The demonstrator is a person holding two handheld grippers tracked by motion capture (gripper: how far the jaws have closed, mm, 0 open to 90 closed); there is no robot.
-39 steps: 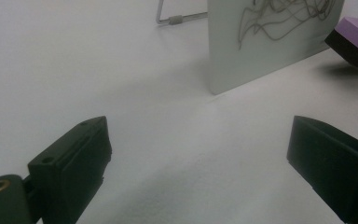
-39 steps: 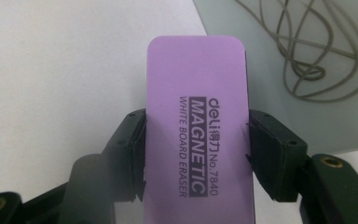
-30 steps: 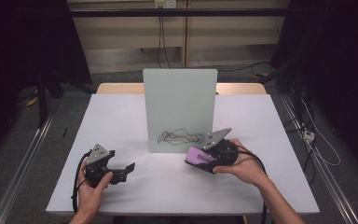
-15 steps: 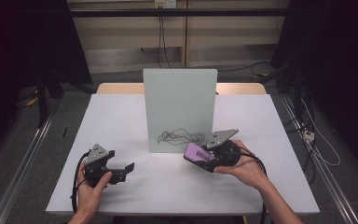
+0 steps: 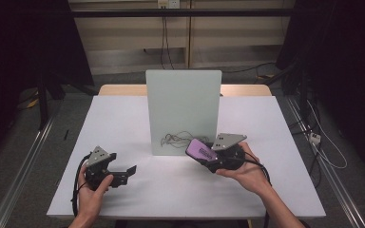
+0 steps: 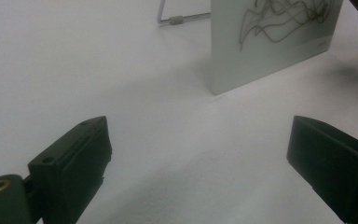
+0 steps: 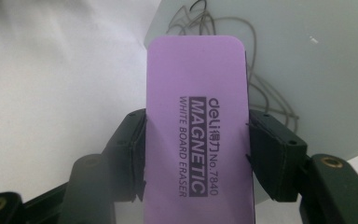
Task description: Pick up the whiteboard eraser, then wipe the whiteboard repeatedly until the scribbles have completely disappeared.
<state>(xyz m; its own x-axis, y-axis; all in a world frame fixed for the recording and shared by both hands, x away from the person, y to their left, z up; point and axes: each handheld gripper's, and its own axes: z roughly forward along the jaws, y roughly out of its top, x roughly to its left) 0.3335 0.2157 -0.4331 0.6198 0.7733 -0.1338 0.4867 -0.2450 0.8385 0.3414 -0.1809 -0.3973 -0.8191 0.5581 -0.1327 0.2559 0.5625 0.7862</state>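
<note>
We hold a purple whiteboard eraser [image 7: 198, 130] in the right gripper [image 5: 204, 154], close to the scribbled whiteboard [image 5: 183, 111].

In the right gripper view our two black jaws press against the eraser's long sides at lower centre of the frame, and its printed face reads "MAGNETIC WHITE BOARD ERASER". In the high view the eraser sits just right of centre, its tip near the lower right part of the upright board, where dark scribbles [image 5: 178, 139] run; we cannot tell whether it touches them. Our left gripper [image 5: 123, 173] rests at lower left of that frame, jaws spread wide with nothing between them, well apart from the board. Both grippers are over the white table [image 5: 123, 118].
</note>
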